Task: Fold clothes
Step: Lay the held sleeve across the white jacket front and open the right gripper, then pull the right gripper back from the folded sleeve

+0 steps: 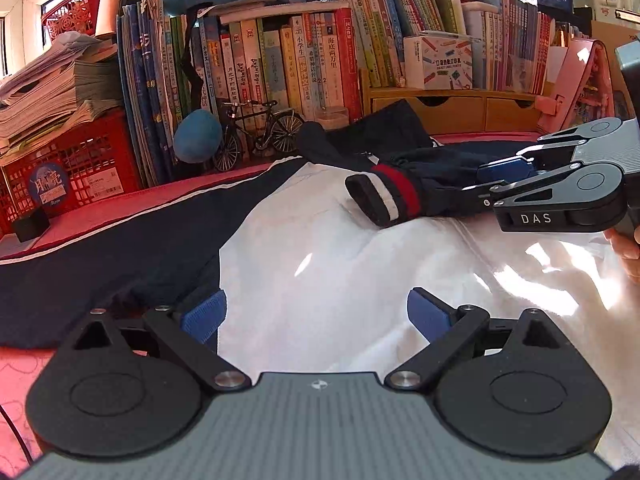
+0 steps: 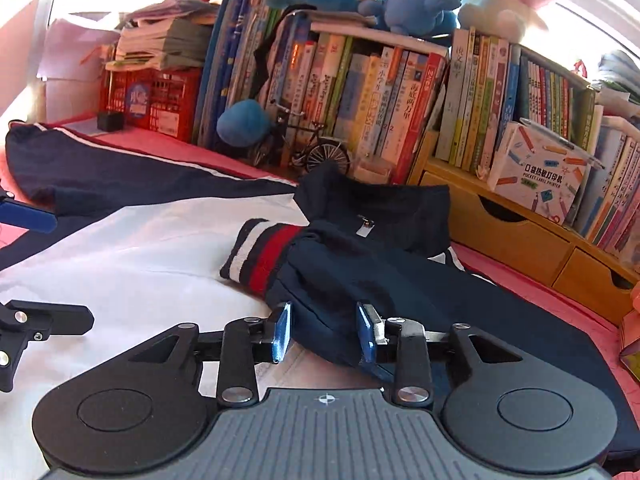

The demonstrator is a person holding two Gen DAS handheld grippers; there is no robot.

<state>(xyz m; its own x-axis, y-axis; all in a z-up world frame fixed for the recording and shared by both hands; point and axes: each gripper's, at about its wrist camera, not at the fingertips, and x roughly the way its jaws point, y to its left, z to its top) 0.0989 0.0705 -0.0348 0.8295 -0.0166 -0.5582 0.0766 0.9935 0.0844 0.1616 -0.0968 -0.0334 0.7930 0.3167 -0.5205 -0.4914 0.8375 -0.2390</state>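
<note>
A navy and white jacket (image 1: 320, 248) lies spread on the pink surface. One navy sleeve (image 2: 360, 276) with a red and white striped cuff (image 1: 384, 194) is folded across the white body. My left gripper (image 1: 316, 316) is open and empty, low over the white panel beside the navy side. My right gripper (image 2: 326, 332) has its jaws part open around a fold of the navy sleeve, not pinching it. It shows in the left wrist view (image 1: 500, 178) at the right, at the sleeve. The collar (image 2: 376, 208) lies behind the cuff.
A pink cloth (image 2: 560, 304) covers the surface. Behind stand rows of books (image 1: 304, 60), a small model bicycle (image 1: 260, 132), a blue plush ball (image 1: 198, 136), a red crate (image 1: 72, 164) with stacked papers, and wooden drawers (image 2: 520, 240).
</note>
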